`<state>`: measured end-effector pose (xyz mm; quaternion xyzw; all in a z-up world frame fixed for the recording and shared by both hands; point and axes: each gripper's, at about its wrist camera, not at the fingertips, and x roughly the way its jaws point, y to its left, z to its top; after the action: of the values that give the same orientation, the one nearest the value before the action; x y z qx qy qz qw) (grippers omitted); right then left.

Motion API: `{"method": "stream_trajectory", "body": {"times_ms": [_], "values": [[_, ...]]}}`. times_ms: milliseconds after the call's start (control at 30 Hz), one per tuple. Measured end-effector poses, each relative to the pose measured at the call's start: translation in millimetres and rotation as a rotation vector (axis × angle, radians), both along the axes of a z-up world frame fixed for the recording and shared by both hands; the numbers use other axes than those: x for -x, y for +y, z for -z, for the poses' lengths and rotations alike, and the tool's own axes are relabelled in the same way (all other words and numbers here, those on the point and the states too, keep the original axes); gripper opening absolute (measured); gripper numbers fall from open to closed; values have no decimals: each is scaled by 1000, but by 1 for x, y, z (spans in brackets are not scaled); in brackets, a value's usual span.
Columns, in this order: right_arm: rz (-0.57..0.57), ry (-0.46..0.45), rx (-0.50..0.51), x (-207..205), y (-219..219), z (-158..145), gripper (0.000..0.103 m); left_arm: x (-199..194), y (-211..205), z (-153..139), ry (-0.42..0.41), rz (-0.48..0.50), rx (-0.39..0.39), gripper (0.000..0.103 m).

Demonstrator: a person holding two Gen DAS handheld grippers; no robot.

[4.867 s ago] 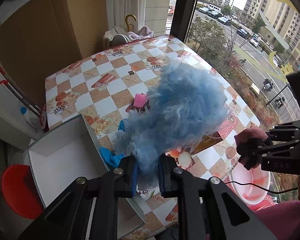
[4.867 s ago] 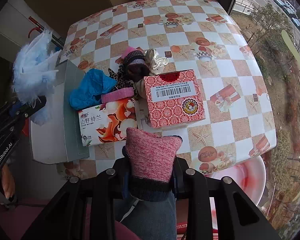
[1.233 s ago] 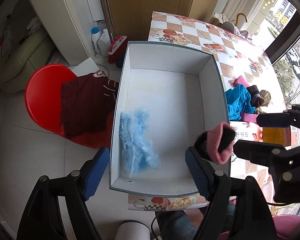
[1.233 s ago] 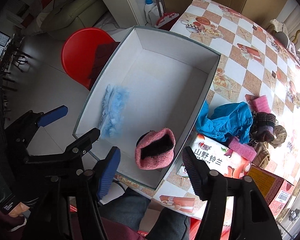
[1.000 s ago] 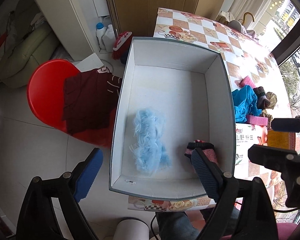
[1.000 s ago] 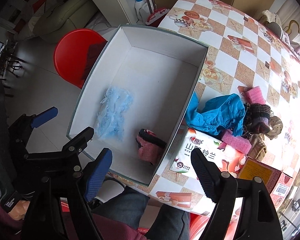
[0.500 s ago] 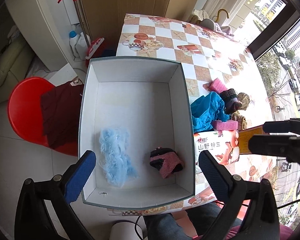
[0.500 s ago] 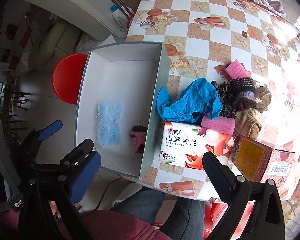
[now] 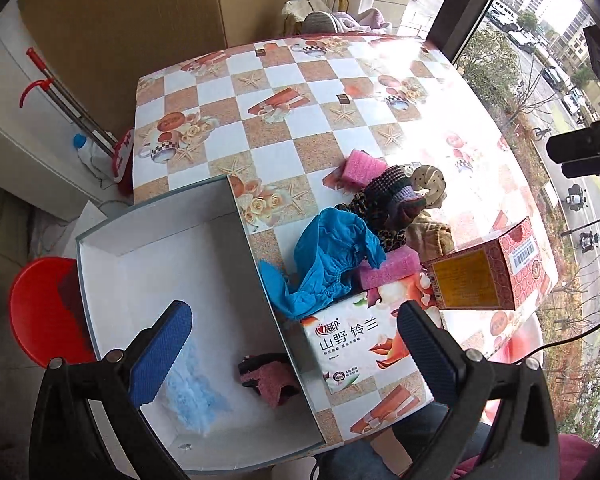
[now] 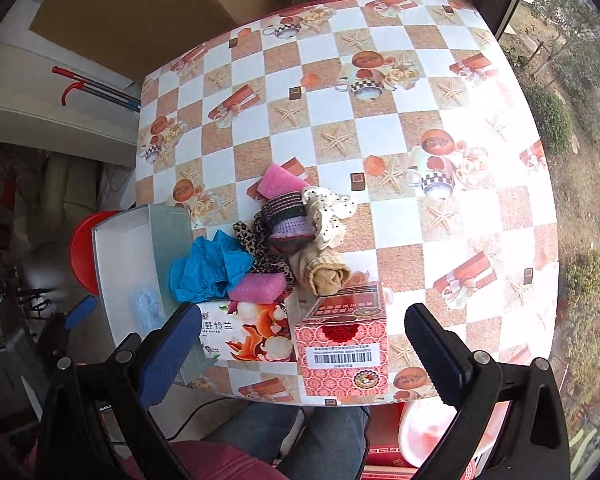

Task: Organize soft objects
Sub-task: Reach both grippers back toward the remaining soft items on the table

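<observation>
Both hand-held grippers, left (image 9: 292,352) and right (image 10: 300,354), have swung from the white box (image 9: 260,280) back over the bench (image 10: 400,152), jaws wide and empty. Blue cloth (image 10: 206,268), next in the heap beside the box: light, limp, best pinched at a raised fold.

You see a glossy printed worktop (image 10: 400,216), a matt white cardboard box (image 9: 204,264), fluffy blue cloth (image 9: 192,392), and porous pink sponges (image 10: 258,286).

A floral tissue pack (image 9: 356,344) lies below the left jaws' gap, a red carton (image 9: 488,276) just past the right-hand finger, a red stool (image 9: 40,312) off beyond the left-hand finger, and a mop (image 9: 72,108) far ahead.
</observation>
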<state>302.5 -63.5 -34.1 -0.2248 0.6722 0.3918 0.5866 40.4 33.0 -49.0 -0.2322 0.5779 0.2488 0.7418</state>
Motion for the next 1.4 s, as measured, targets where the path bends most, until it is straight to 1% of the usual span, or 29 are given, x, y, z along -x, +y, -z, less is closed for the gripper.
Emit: {"method": "stream_trajectory", "body": {"times_ms": [100, 233, 367, 567, 800, 967, 1033, 1100, 1167, 1267, 1333, 1400], "values": [[23, 4, 42, -29, -8, 20, 102, -26, -1, 9, 29, 47, -3, 103], [27, 39, 94, -56, -12, 52, 102, -60, -2, 24, 74, 92, -10, 103], [1, 70, 134, -71, -8, 79, 102, -90, 0, 44, 123, 127, -3, 103], [-42, 118, 148, -85, 8, 108, 102, -128, 4, 74, 189, 171, -6, 103], [-99, 174, 168, -88, 33, 146, 102, -159, 10, 108, 257, 180, 7, 103], [-141, 291, 147, -78, 58, 169, 102, -171, 12, 133, 306, 178, 39, 103], [-155, 333, 161, -71, 68, 183, 102, -173, 14, 143, 333, 180, 43, 103], [-192, 349, 183, -62, 78, 197, 102, -175, 17, 151, 349, 172, 46, 103], [-234, 329, 222, -53, 84, 212, 102, -177, 20, 154, 354, 158, 50, 103], [-273, 211, 299, -50, 84, 227, 102, -180, 26, 158, 355, 137, 66, 103], [-263, 126, 337, -55, 76, 233, 102, -184, 28, 161, 350, 129, 78, 103], [-225, 90, 344, -69, 63, 235, 102, -191, 30, 162, 333, 125, 90, 103]]}}
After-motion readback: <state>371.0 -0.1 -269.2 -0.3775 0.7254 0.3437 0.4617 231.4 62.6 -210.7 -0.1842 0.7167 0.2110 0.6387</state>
